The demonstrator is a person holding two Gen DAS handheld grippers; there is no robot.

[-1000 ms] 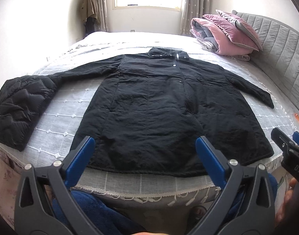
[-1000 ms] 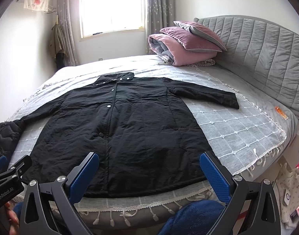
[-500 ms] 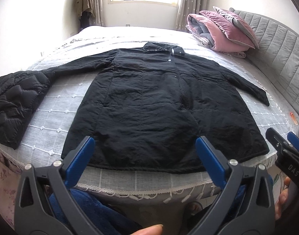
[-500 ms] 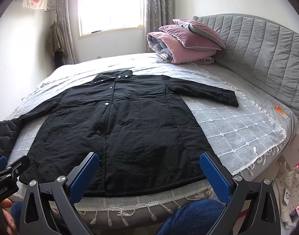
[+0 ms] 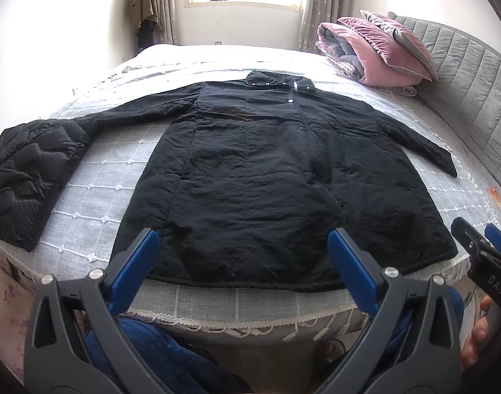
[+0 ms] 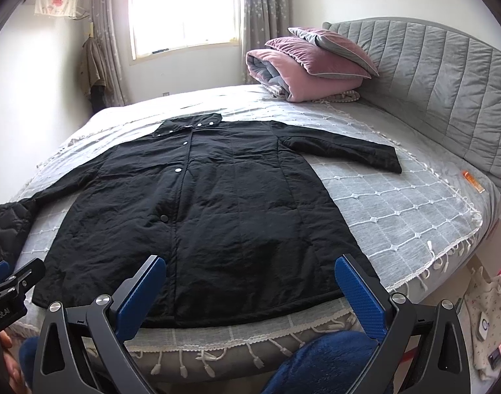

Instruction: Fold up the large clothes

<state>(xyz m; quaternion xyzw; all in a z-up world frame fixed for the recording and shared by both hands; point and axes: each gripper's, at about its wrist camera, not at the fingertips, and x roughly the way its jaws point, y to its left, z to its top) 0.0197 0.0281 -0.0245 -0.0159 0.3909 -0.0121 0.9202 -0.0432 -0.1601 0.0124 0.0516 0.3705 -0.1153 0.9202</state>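
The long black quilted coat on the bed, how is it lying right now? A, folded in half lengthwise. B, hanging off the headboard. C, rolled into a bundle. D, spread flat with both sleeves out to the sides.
D: the long black quilted coat lies flat on the grey bedspread, one sleeve out each side.

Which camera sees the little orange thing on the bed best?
The right wrist view. There the orange thing lies in clear sight on the bed near the grey headboard. In the left wrist view it is squeezed small at the picture's right edge.
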